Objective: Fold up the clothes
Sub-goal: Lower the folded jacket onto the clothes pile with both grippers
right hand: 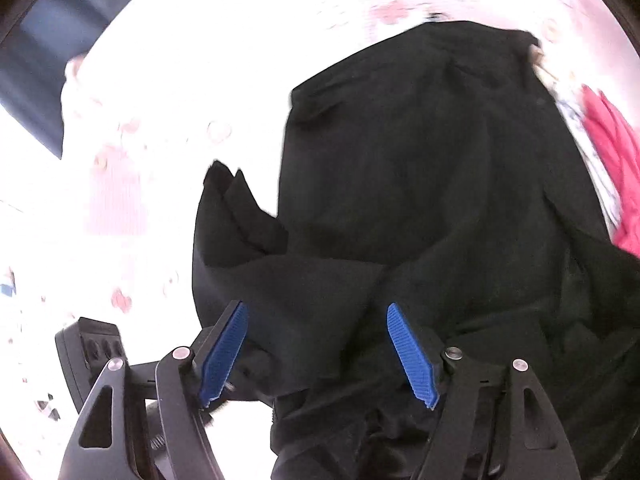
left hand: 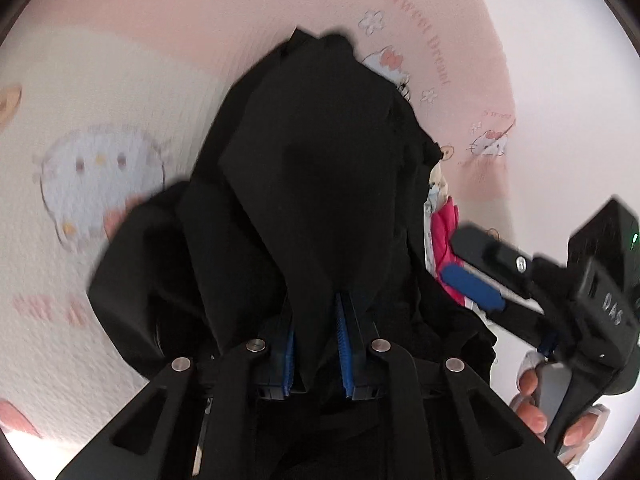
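A black garment [left hand: 320, 168] hangs in bunched folds over the bed, filling the middle of the left wrist view. My left gripper [left hand: 316, 320] is shut on a fold of it, the cloth pinched between the blue pads [left hand: 344, 344]. In the right wrist view the same black garment [right hand: 420, 168] spreads ahead. My right gripper [right hand: 316, 306] is open, its blue pads [right hand: 412, 356] wide apart with loose black cloth lying between and under them. From the left wrist view the right gripper [left hand: 464, 260] sits to the right of the garment, held by a hand [left hand: 532, 400].
A pink and cream bed sheet [left hand: 120, 120] with cartoon cats lies beneath everything. A pink garment [right hand: 616, 168] and pale printed cloth lie beyond the black one's right edge. A dark blue surface [right hand: 40, 60] shows at the far left. The left gripper's body [right hand: 88, 352] is low left.
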The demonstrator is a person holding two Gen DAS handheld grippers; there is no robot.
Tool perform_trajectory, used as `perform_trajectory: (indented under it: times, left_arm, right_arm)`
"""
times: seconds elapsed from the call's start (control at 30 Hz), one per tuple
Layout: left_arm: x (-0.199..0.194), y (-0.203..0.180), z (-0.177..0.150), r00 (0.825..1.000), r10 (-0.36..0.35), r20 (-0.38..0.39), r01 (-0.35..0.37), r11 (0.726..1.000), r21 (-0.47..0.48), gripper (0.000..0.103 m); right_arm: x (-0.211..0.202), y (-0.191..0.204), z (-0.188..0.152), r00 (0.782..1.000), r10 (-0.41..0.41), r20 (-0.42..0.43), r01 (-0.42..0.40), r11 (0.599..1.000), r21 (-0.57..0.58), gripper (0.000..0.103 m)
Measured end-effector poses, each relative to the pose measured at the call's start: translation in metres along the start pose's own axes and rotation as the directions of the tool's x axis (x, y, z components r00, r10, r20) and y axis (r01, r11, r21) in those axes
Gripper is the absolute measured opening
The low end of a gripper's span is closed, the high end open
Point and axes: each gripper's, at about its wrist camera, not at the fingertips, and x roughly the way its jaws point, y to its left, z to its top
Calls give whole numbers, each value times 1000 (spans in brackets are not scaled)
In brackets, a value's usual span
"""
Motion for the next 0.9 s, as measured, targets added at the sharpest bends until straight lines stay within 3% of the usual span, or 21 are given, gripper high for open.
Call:
perform_trajectory:
  times: [0.17, 0.27, 0.37, 0.4, 0.57, 0.6, 0.63, 0.67, 0.77, 0.9]
  left_arm:
    - [6, 23, -7, 1000, -2, 20, 4, 993, -119, 15]
    - [8, 32, -10, 1000, 23, 22, -19, 988, -151, 15]
    - [13, 34, -16, 1000, 27, 9, -26, 987, -160, 15]
    - [15, 33, -18, 999, 35, 5, -34, 988, -153, 15]
    - [22, 28, -23, 998, 69, -5, -69, 991, -117, 15]
    - [20, 26, -23, 997, 79, -1, -78, 991, -110, 15]
    - [15, 23, -21, 996, 92, 7, -90, 990, -105, 15]
    - [11, 21, -20, 994, 105, 15, -103, 990, -99, 15]
    - [-3, 12, -15, 989, 143, 40, -139, 987, -84, 16]
    - [-21, 1, -9, 978, 193, 74, -188, 980, -64, 26]
  right_arm:
    - [30, -16, 0, 996, -49, -75, 53, 997, 54, 72]
    - [42, -48, -9, 986, 119, -115, -87, 964, 251, 72]
    - [53, -77, -23, 959, 272, -82, -208, 869, 448, 72]
    - [57, -83, -28, 952, 302, -60, -235, 838, 493, 72]
    - [70, -75, -31, 936, 352, 9, -306, 800, 517, 72]
    - [75, -74, -32, 945, 328, 1, -283, 813, 508, 71]
    - [81, -72, -33, 953, 304, -7, -261, 827, 499, 55]
    - [86, -71, -33, 960, 280, -14, -237, 839, 490, 34]
    - [94, -73, -39, 968, 249, -23, -210, 858, 468, 28]
    - [92, -72, -38, 974, 221, -42, -183, 885, 428, 26]
